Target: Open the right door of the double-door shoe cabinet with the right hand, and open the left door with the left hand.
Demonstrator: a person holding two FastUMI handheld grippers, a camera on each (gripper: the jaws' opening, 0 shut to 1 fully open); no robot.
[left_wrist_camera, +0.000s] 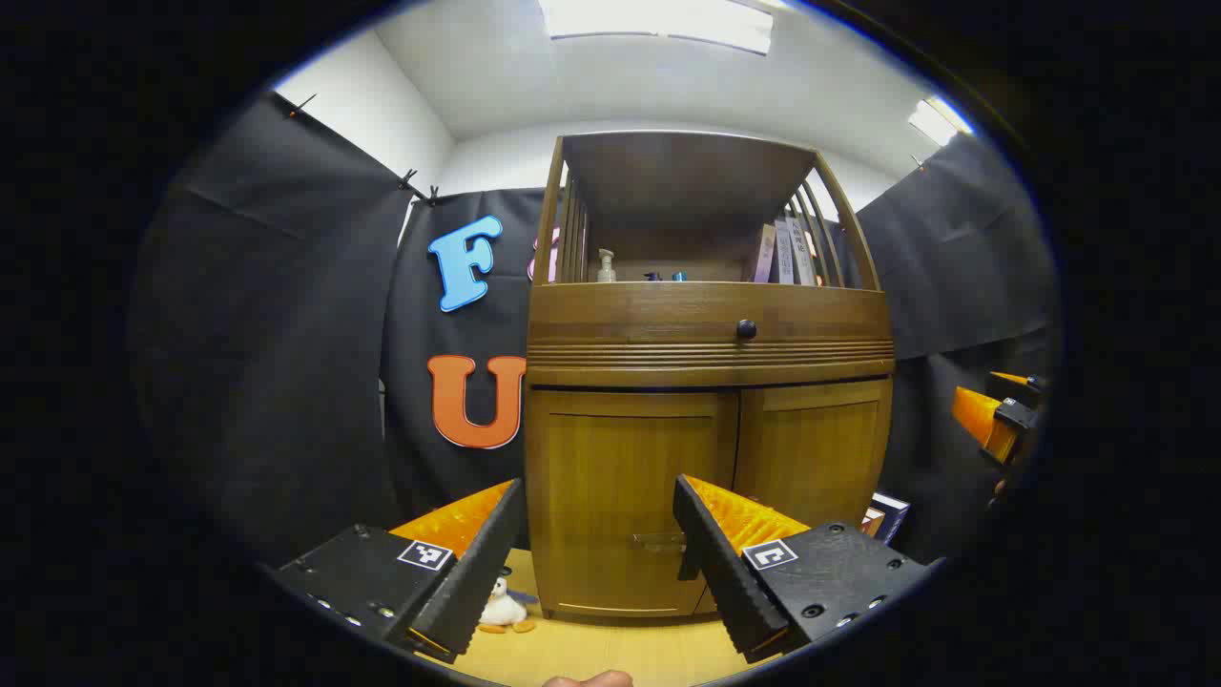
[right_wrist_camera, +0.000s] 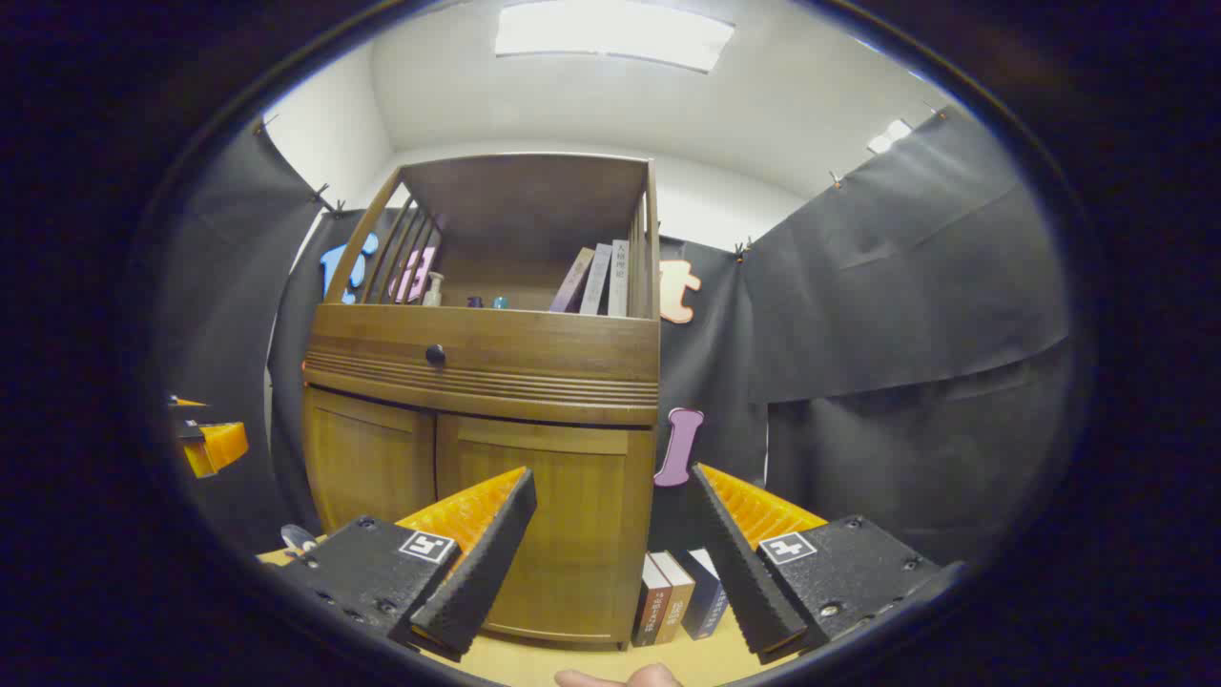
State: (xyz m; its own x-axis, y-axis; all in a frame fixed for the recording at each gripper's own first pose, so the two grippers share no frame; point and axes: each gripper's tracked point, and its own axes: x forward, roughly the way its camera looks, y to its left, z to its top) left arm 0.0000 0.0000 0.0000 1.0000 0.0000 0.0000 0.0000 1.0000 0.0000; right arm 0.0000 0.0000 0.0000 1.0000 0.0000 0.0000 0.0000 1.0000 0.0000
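Shoe cabinet [left_wrist_camera: 706, 401] faces the parted left claw [left_wrist_camera: 599, 563].

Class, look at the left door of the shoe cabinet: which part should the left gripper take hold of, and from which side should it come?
Grip the handle low on the left door, near the seam with the right door. It looks like a short horizontal bar, so the open left gripper should probably come straight from the front, one finger above and one below.
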